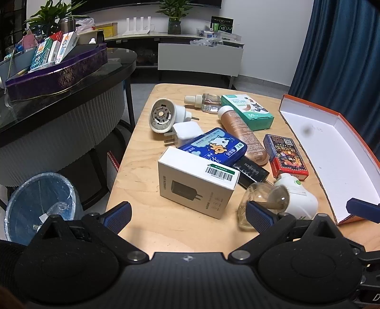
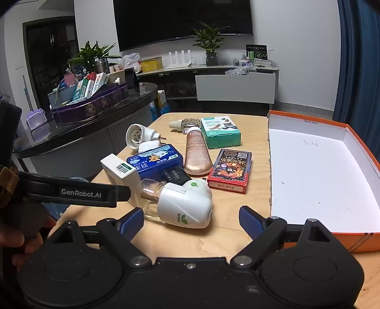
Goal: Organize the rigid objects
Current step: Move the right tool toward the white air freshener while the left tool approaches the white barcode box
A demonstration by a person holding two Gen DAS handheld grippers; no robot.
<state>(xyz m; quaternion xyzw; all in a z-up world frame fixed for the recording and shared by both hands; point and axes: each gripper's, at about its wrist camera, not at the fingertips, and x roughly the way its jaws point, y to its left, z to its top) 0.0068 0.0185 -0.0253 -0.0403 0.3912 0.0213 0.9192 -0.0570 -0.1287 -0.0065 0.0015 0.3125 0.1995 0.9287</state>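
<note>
Right gripper (image 2: 192,219) agape beside orange box (image 2: 356,133) edge, over bare table (image 2: 213,242).

Dim indoor light — sharp, fisheye-bent edges.

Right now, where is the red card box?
The red card box lies flat on the wooden table, in the right wrist view right of the copper tube, beside the orange tray.

I see blue bin (image 1: 38,204) on floor left of table, purple tray (image 1: 59,71) of small boxes on dark counter, potted plant (image 2: 210,45) and white router (image 2: 179,58) below wall television (image 2: 182,21).
</note>
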